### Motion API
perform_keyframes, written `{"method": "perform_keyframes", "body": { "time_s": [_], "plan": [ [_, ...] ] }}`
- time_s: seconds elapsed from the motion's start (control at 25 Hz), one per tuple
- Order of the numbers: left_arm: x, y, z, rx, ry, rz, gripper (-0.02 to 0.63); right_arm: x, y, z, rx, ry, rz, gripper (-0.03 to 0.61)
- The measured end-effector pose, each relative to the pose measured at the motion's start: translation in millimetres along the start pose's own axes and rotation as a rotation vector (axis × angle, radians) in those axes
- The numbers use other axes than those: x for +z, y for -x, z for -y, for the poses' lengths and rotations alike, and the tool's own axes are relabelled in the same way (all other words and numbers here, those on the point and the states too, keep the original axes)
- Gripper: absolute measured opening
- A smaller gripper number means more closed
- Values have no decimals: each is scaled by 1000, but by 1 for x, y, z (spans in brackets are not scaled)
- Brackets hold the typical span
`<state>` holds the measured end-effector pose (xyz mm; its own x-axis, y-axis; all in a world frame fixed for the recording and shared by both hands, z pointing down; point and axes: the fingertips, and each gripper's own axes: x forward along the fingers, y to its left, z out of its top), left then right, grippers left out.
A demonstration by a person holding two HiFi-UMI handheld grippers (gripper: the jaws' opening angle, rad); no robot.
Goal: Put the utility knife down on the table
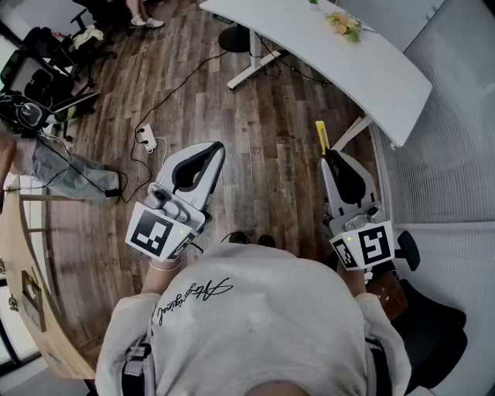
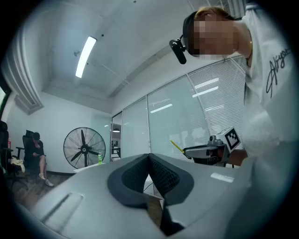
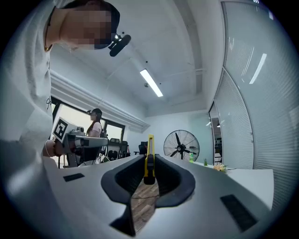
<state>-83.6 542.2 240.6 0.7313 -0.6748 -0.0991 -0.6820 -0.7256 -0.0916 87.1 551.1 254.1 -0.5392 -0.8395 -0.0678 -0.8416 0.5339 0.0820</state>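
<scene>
Head view: the person, in a grey sweatshirt, holds both tools out level over the wood floor (image 1: 271, 139). The left claw (image 1: 219, 147) sits at left and the right claw (image 1: 328, 153) at right, well apart. The yellow utility knife (image 1: 321, 137) sticks out past the right claw's tips, pointing far, in the air just short of the white worktop (image 1: 387, 77). The knife isn't on the worktop. Flowers (image 1: 344, 23) lie at the worktop's far end, and a power strip (image 1: 145, 137) w/ cable lies on the floor at far left. Left gripper view: the left claw's jaws are closed, pads meeting at the tips w/ nothing btwn them. A big fan (image 2: 84, 147) stands beyond, a seated person (image 2: 37, 151) is at far left, and the right claw w/ the knife shows at right. Right gripper view: the right claw's jaws are narrow and clamped on the utility knife, pads pressing both its sides. The knife stands edge-on in the middle and reaches beyond the tips. The fan is far behind it, the worktop w/ the flowers is to the right, and a standing person (image 3: 96, 125) is at left behind the left claw.
</scene>
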Motion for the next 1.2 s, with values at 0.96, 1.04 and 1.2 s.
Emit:
{"method": "perform_keyframes", "body": {
  "time_s": [0.96,1.04,1.2],
  "plan": [
    [0,3,24,-14,-1,-1,-3,7,27,0,-13,-9,30,66],
    [1,3,27,-12,0,-2,-2,10,31,1,-15,-10,38,66],
    [3,-3,34,-6,-2,-3,-2,13,36,8,-13,-9,43,66]
  ]
}}
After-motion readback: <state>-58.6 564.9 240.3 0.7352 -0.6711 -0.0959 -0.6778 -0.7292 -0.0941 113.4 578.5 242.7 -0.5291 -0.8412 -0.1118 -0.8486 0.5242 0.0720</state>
